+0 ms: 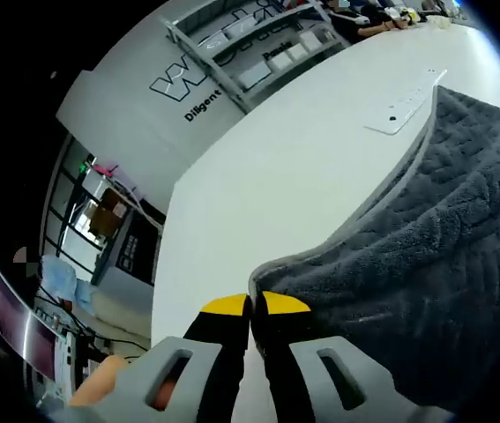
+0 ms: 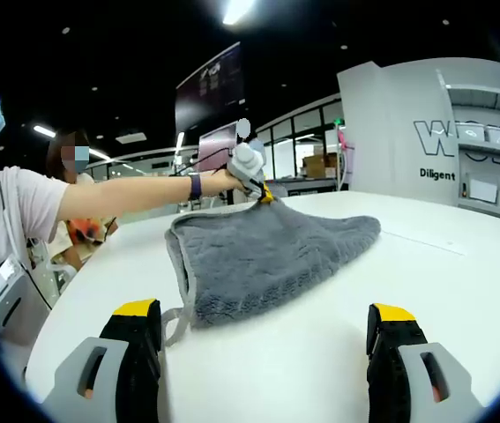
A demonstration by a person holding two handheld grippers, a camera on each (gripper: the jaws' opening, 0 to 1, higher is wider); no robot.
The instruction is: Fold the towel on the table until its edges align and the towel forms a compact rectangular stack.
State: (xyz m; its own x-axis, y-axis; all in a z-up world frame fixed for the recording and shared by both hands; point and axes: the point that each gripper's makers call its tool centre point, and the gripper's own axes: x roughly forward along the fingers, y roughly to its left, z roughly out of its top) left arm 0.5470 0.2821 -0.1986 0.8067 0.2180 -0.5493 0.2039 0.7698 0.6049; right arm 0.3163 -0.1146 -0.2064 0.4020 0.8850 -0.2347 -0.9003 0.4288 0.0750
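In the left gripper view, the left gripper [image 1: 251,307] has its yellow-tipped jaws pressed together on the light-bordered edge of the towel [image 1: 426,264]. The dark grey towel rises from the jaws toward the right, draped in a fold over the white table [image 1: 267,167]. A flat white strip [image 1: 406,104] lies on the table just beyond the towel's far edge. Shelving [image 1: 250,44] and a grey wall with lettering stand beyond the table. In the right gripper view, a person [image 2: 20,211] stands at the left and reaches an arm over the table [image 2: 461,273]; the hand [image 2: 223,179] holds the left gripper [image 2: 264,196], which grips the far corner of the towel [image 2: 267,256]. The towel lies on the table in the middle of this view, its far corner lifted and its near corner with a small loop resting close to the right gripper [image 2: 264,328]. The right gripper's jaws stand wide apart, holding nothing, just short of the towel's near edge.
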